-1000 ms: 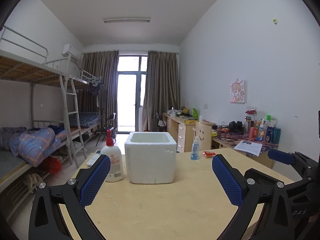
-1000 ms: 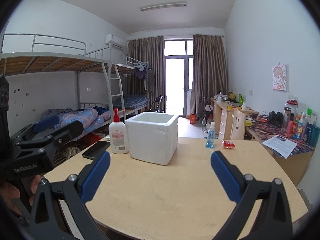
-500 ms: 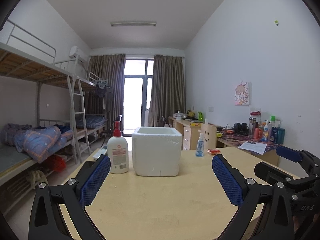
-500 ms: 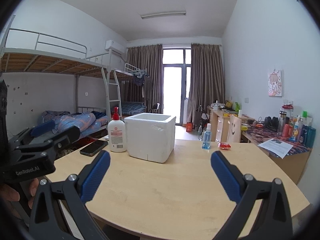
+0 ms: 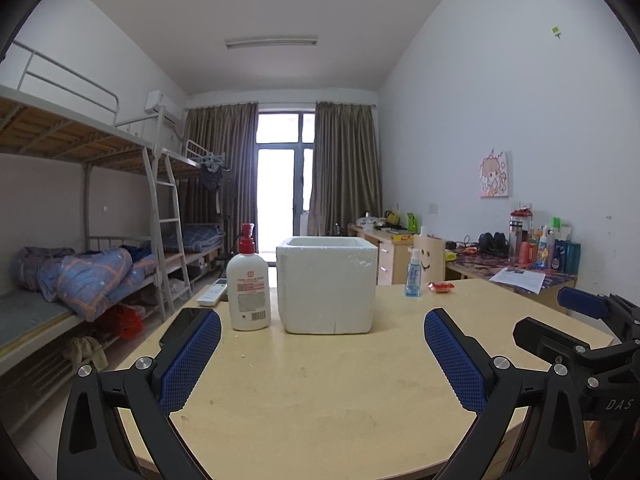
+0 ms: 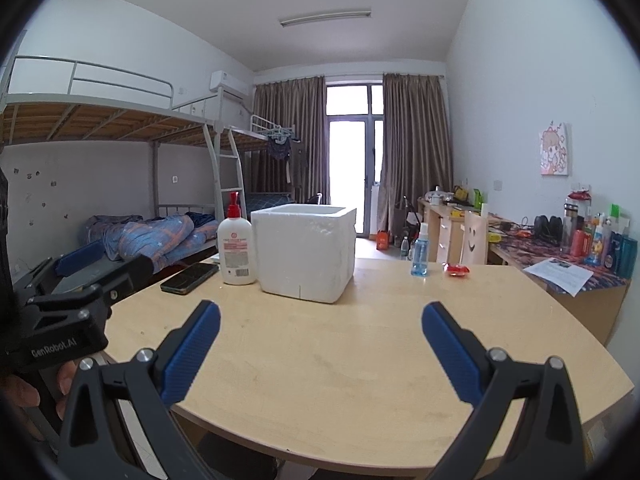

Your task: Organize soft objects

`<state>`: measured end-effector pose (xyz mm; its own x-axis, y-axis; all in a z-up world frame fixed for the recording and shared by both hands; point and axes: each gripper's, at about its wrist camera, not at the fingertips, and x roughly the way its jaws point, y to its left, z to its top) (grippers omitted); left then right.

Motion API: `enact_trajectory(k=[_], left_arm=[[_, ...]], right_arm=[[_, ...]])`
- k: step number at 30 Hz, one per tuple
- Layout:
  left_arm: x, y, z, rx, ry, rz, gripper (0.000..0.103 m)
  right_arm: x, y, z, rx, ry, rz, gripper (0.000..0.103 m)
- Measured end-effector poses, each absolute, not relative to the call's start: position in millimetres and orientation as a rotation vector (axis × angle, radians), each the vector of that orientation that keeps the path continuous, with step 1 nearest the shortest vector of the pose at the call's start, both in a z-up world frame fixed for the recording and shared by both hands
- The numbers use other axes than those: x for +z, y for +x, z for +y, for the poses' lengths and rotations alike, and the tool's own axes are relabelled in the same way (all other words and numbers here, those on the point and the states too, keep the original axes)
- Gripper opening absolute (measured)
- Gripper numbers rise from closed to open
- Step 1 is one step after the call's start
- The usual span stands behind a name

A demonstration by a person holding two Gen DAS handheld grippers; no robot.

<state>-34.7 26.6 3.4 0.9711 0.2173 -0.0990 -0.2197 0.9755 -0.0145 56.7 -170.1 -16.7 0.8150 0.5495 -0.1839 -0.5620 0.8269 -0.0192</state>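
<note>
Centrally on the pale wooden surface (image 5: 320, 380) stands a white foam box (image 5: 327, 285), open at the top; its contents cannot be seen from either view. Touching or just beside the box on its left is a white pump bottle (image 5: 248, 286) with a red nozzle. Left of that bottle lies a dark phone (image 6: 189, 277), and a white remote (image 5: 212, 294) lies behind it near the surface's edge. To the right of the box, well apart from it, stands a small blue spray bottle (image 5: 413, 274), with a red wrapper (image 5: 440, 287) just beside that.

Nearer than the box, the left gripper (image 5: 322, 356) is held above the surface with its blue pads (image 5: 188, 360) spread wide and nothing between them. The right gripper (image 6: 320, 354) is likewise spread, empty, clear of the box. A hand (image 6: 24, 394) grips the left tool's handle at the edge of the right view.
</note>
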Motion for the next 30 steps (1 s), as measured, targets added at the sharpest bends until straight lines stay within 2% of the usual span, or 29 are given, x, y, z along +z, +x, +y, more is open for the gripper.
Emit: enact_trajectory(k=[30], left_arm=[[-0.5,-31.7,15.7,0.2,-0.002,0.118,0.102]], right_arm=[[-16.0,54.8,-175.0,0.574,-0.084,0.175,0.102]])
